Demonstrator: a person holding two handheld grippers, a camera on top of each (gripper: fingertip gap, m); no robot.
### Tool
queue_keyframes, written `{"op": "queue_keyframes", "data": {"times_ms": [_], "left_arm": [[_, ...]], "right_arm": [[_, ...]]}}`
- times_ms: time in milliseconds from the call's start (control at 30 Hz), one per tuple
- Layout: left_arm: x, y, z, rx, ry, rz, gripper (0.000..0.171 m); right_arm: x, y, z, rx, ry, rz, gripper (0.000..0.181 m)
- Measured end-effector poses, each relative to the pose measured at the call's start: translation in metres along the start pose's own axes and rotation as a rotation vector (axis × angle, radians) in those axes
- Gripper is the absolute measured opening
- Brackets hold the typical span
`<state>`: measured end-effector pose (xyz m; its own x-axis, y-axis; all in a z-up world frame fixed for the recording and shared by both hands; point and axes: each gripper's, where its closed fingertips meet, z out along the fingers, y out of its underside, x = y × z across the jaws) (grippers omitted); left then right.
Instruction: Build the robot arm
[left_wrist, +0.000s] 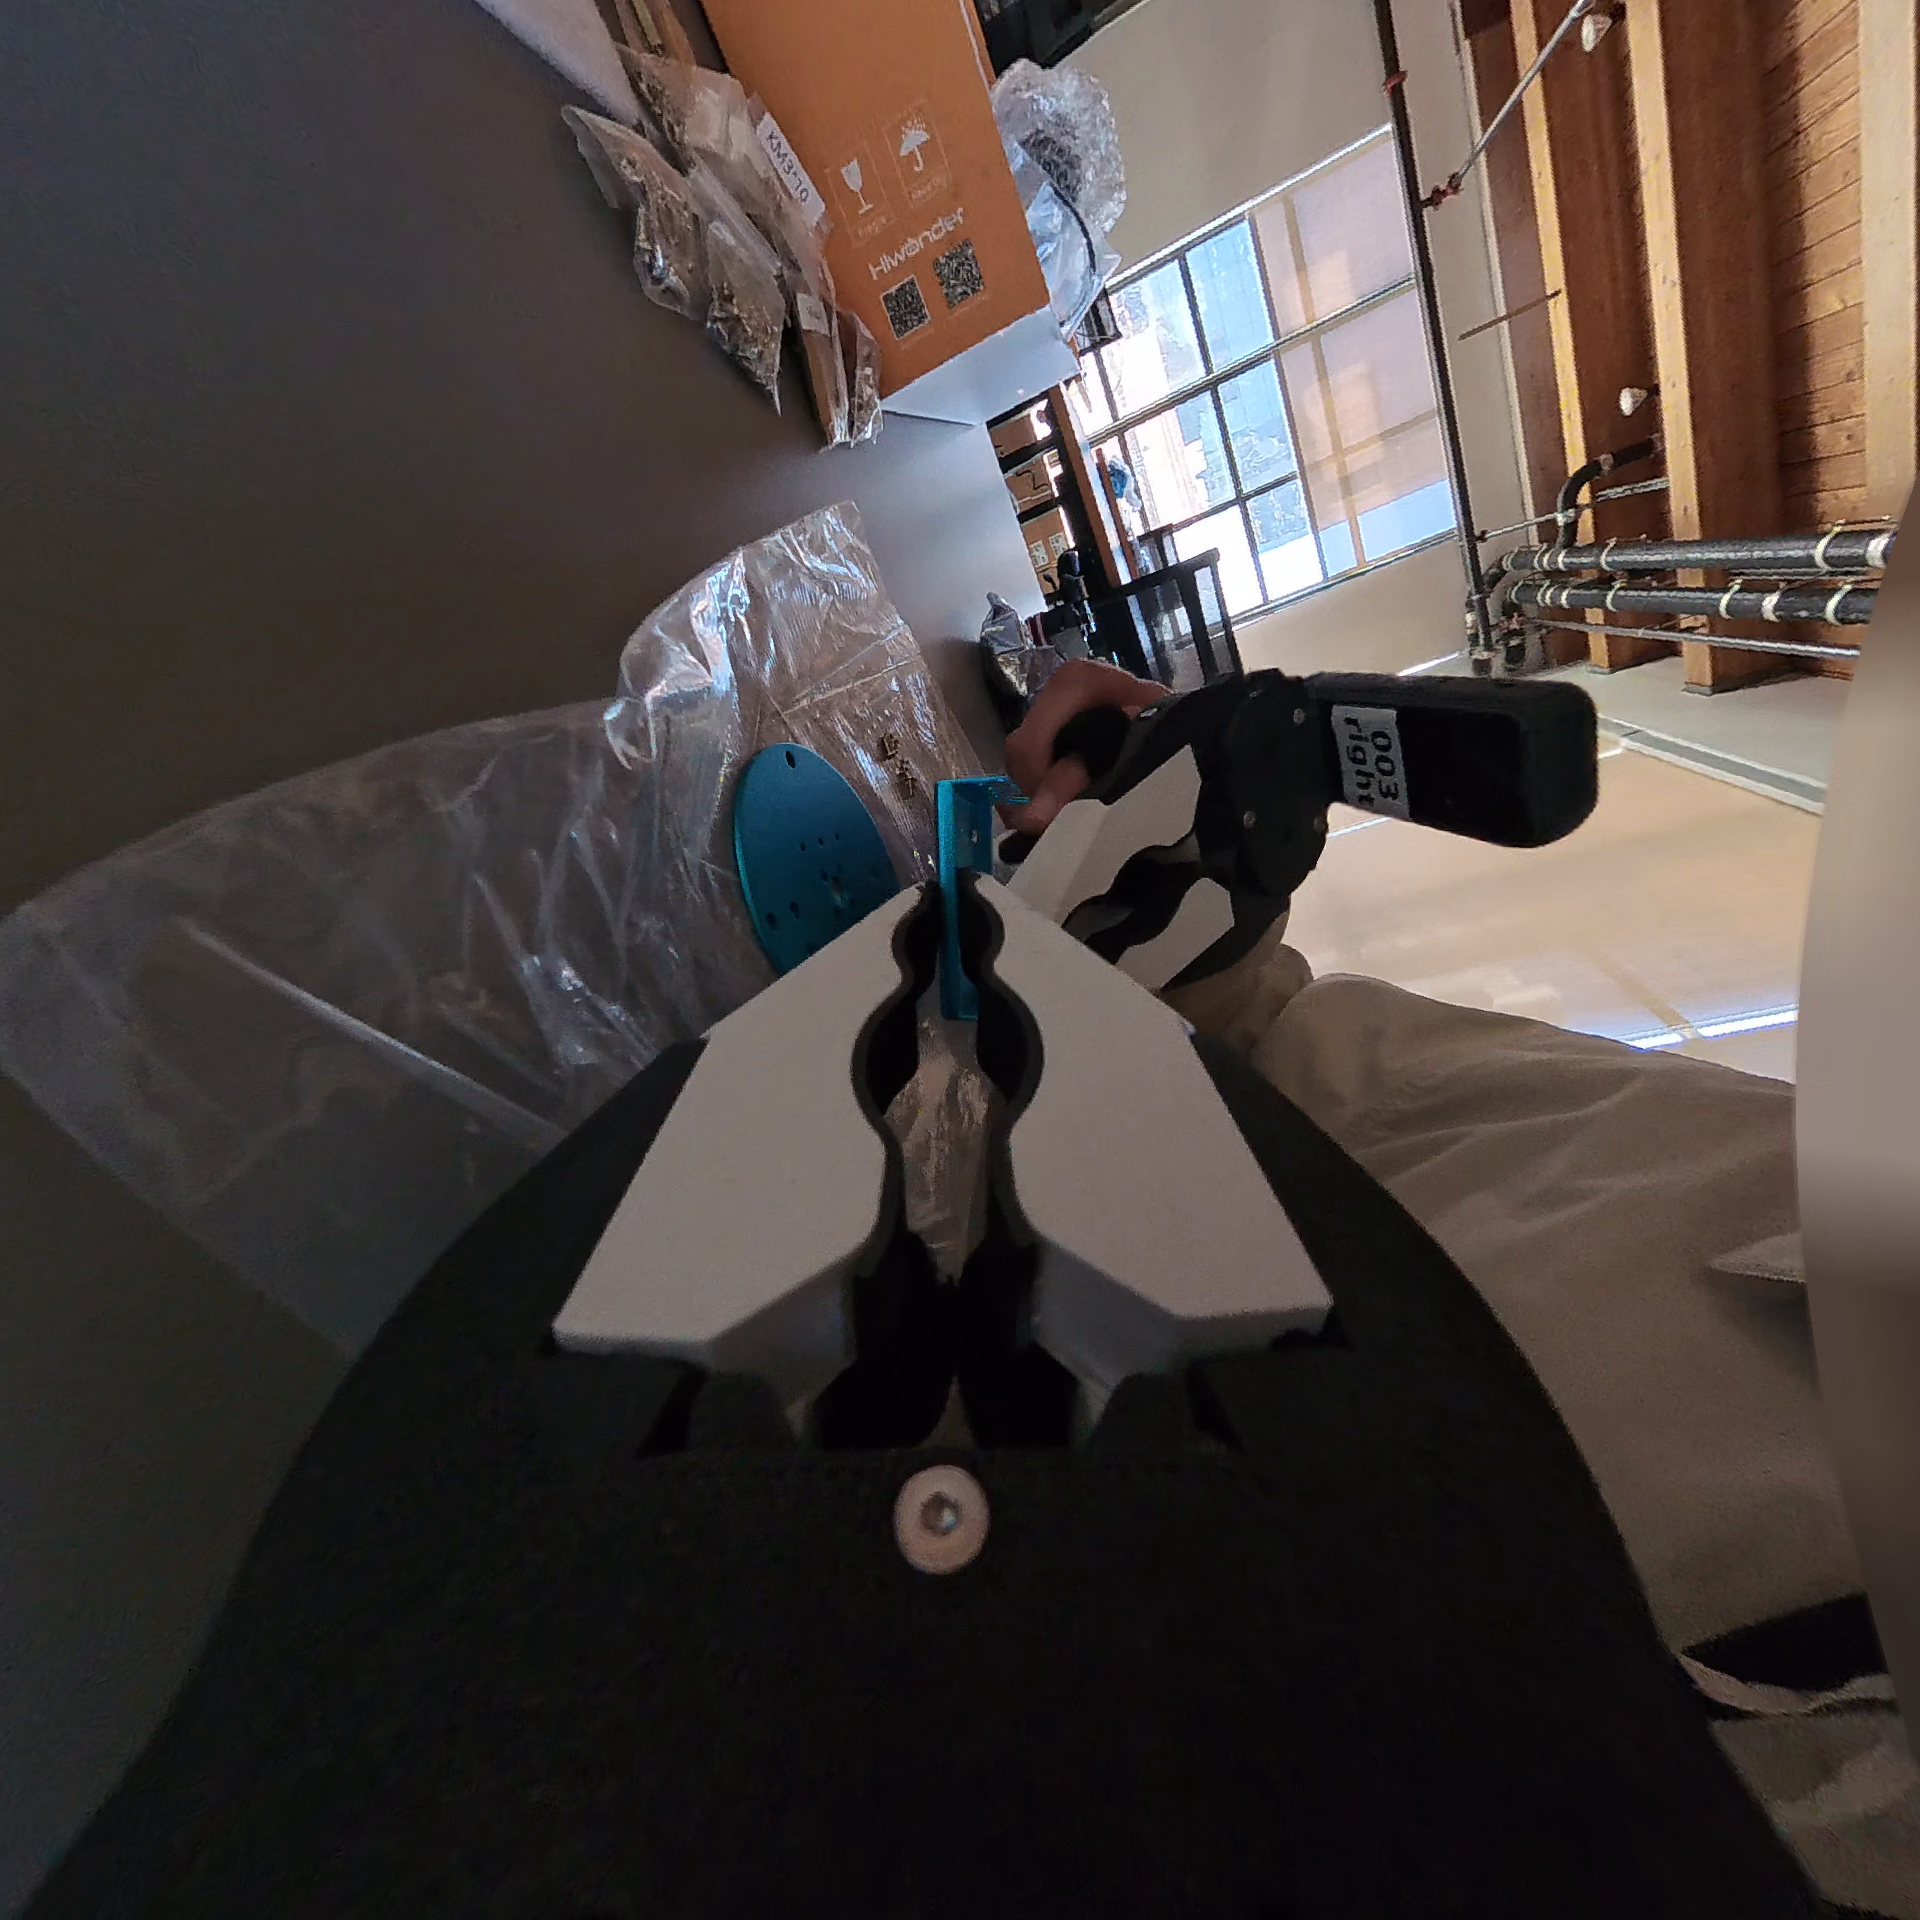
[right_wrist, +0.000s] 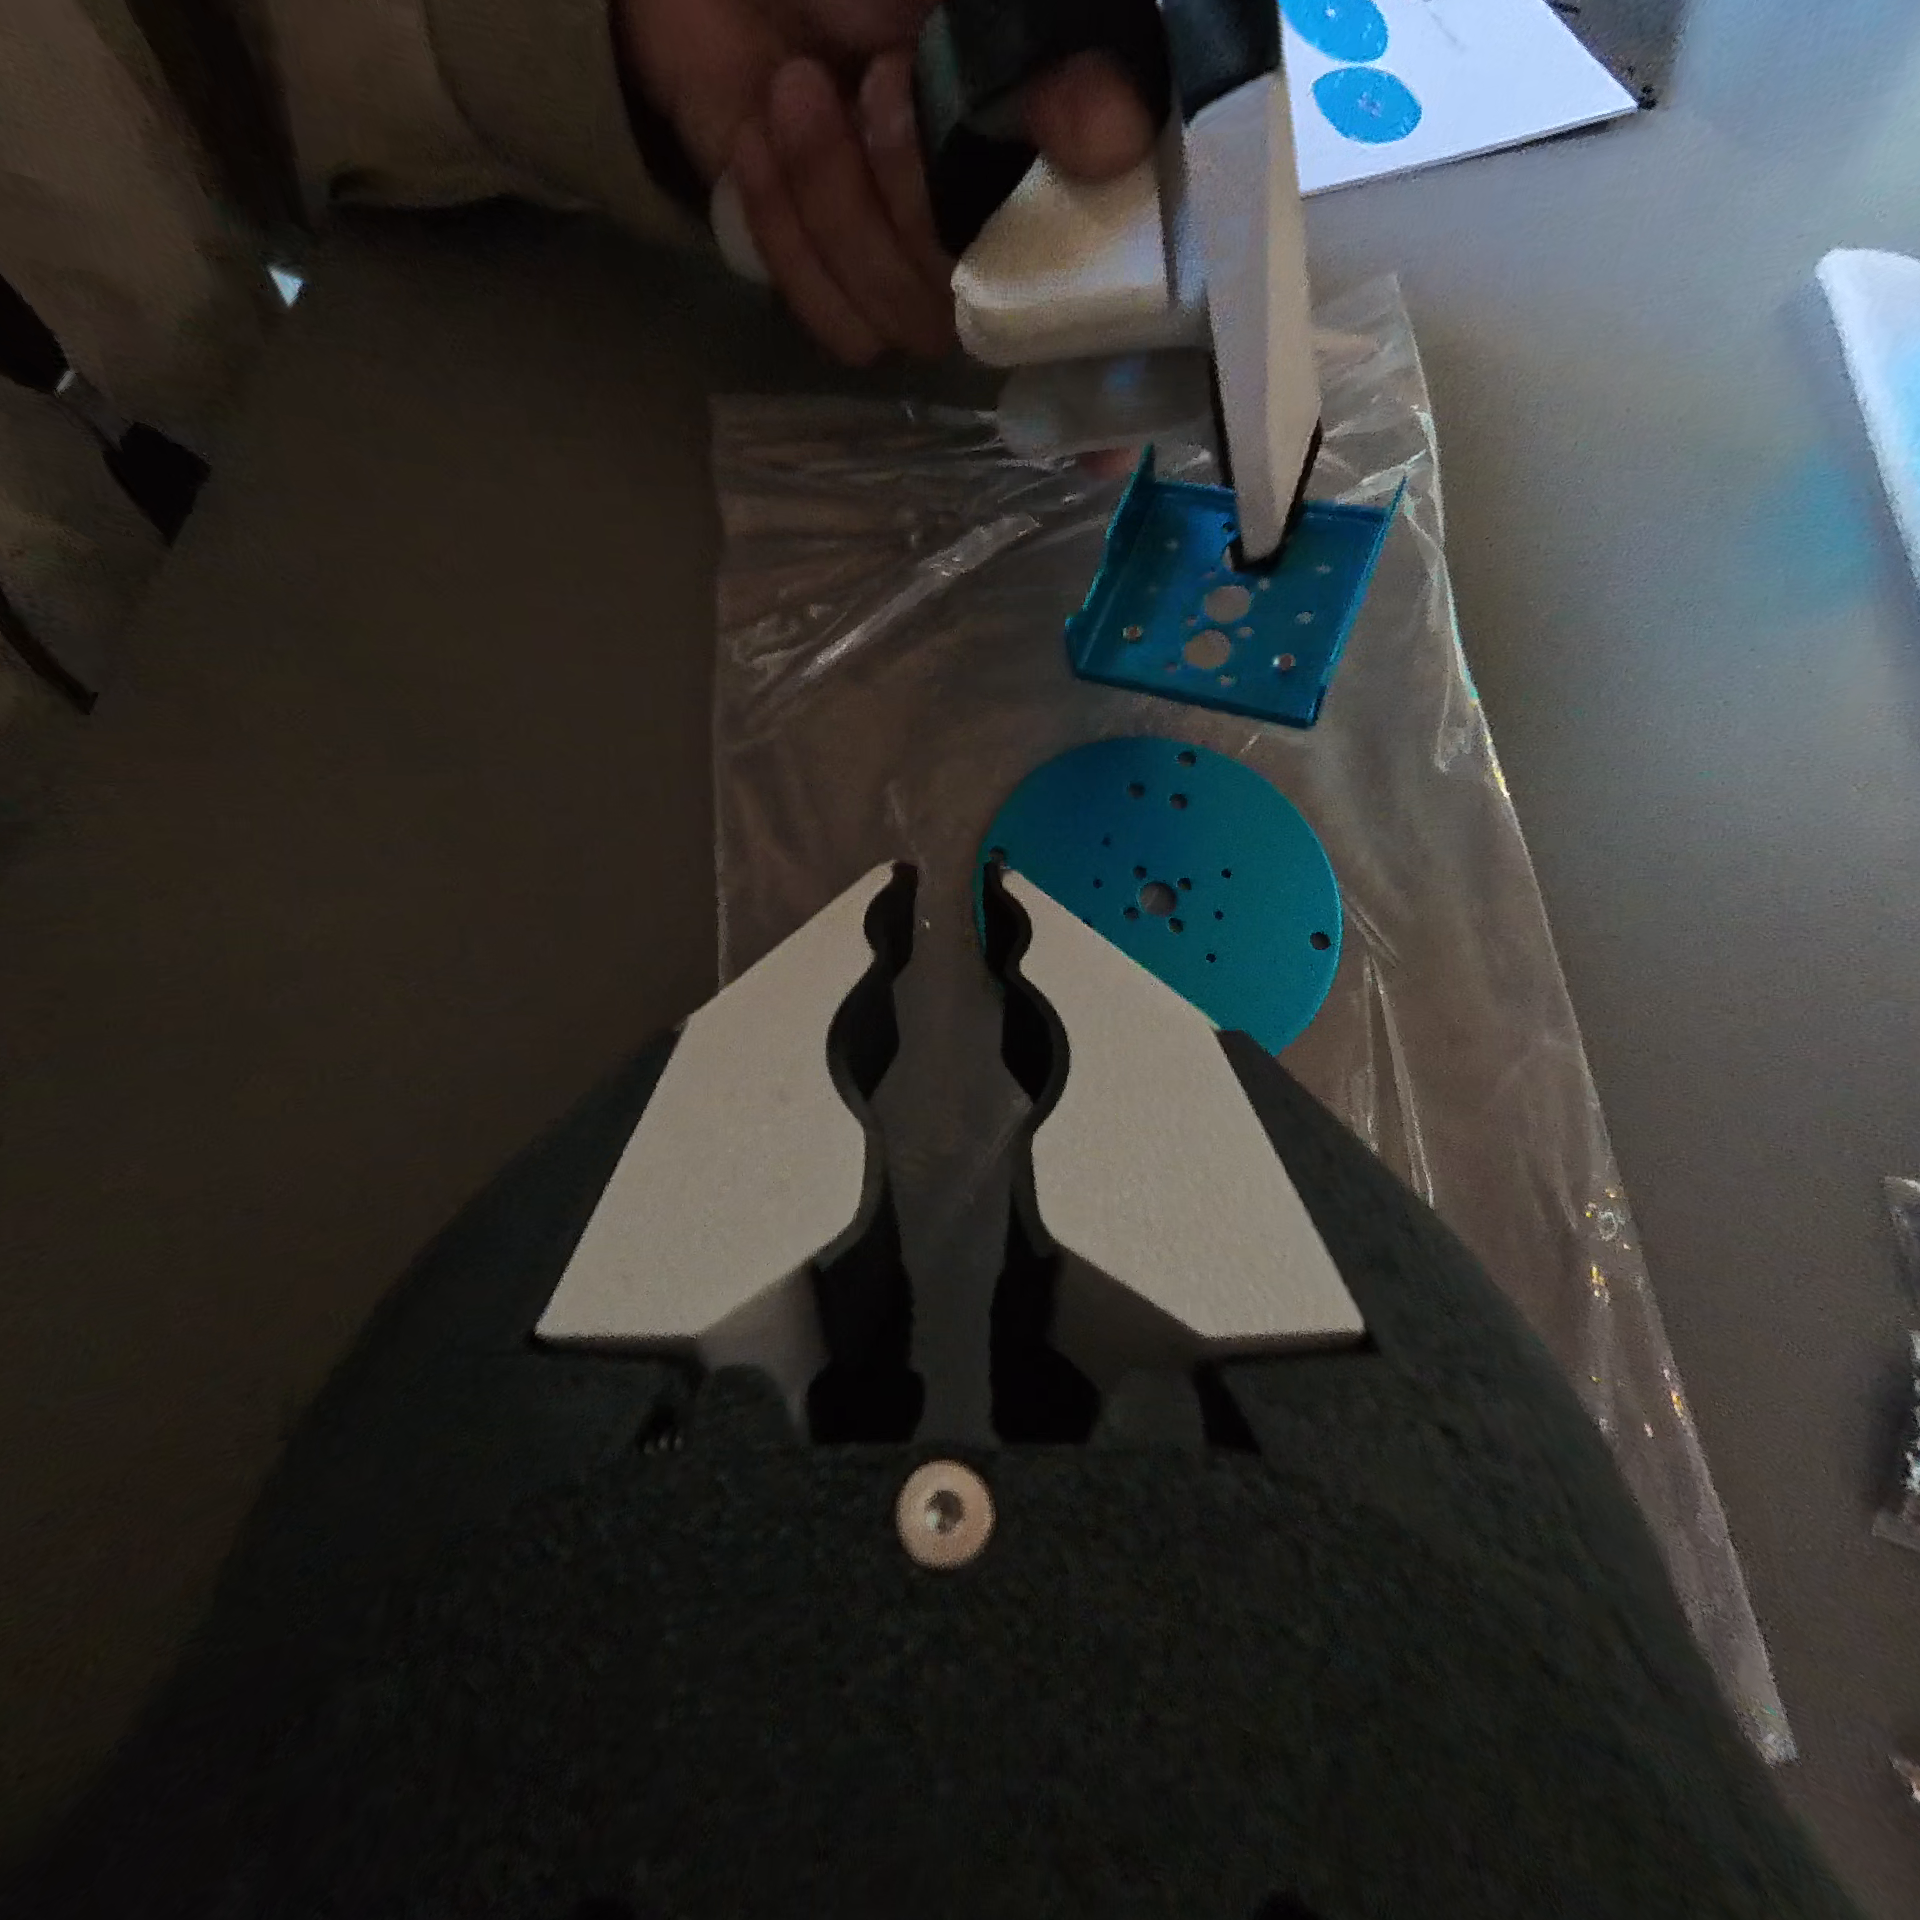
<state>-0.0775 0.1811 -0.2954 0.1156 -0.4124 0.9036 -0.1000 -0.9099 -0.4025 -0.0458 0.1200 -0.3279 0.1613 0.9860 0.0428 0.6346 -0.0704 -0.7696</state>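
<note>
A blue U-shaped metal bracket (right_wrist: 1216, 623) with several holes is pinched between the fingertips of my left gripper (left_wrist: 954, 894), which is shut on it. From the right wrist view the left gripper (right_wrist: 1262, 545) comes down from above onto the bracket's plate, over a clear plastic bag (right_wrist: 831, 582). A blue round disc (right_wrist: 1164, 894) with several holes lies flat on the bag beside the bracket; it also shows in the left wrist view (left_wrist: 816, 873). My right gripper (right_wrist: 951, 883) hovers at the disc's left edge, jaws a narrow gap apart and empty. It also shows in the left wrist view (left_wrist: 1049, 899).
The grey table (right_wrist: 416, 727) carries an orange cardboard box (left_wrist: 894, 197), bags of small hardware (left_wrist: 707, 239) and a bubble-wrapped bundle (left_wrist: 1060, 166) at its far side. A few small screws (left_wrist: 899, 764) lie on the plastic. A white sheet with blue circles (right_wrist: 1455, 83) lies beyond the bracket.
</note>
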Motion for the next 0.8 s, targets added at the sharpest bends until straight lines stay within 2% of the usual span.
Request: {"op": "queue_keyframes", "data": {"times_ms": [167,233,367,800], "left_arm": [[0.004,0.002,0.001,-0.009,0.019,0.003,0.001],[0.005,0.003,0.001,-0.010,0.031,-0.005,0.001],[0.005,0.005,0.004,-0.021,0.017,0.026,0.001],[0.010,0.010,0.007,-0.048,0.014,0.068,0.001]], "right_arm": [[-0.002,-0.006,-0.018,0.031,-0.030,-0.025,0.013],[-0.012,0.000,-0.015,0.002,-0.086,-0.060,0.018],[-0.016,0.009,-0.006,0.019,-0.090,-0.180,0.016],[-0.012,0.011,0.005,0.022,-0.141,-0.147,0.020]]}}
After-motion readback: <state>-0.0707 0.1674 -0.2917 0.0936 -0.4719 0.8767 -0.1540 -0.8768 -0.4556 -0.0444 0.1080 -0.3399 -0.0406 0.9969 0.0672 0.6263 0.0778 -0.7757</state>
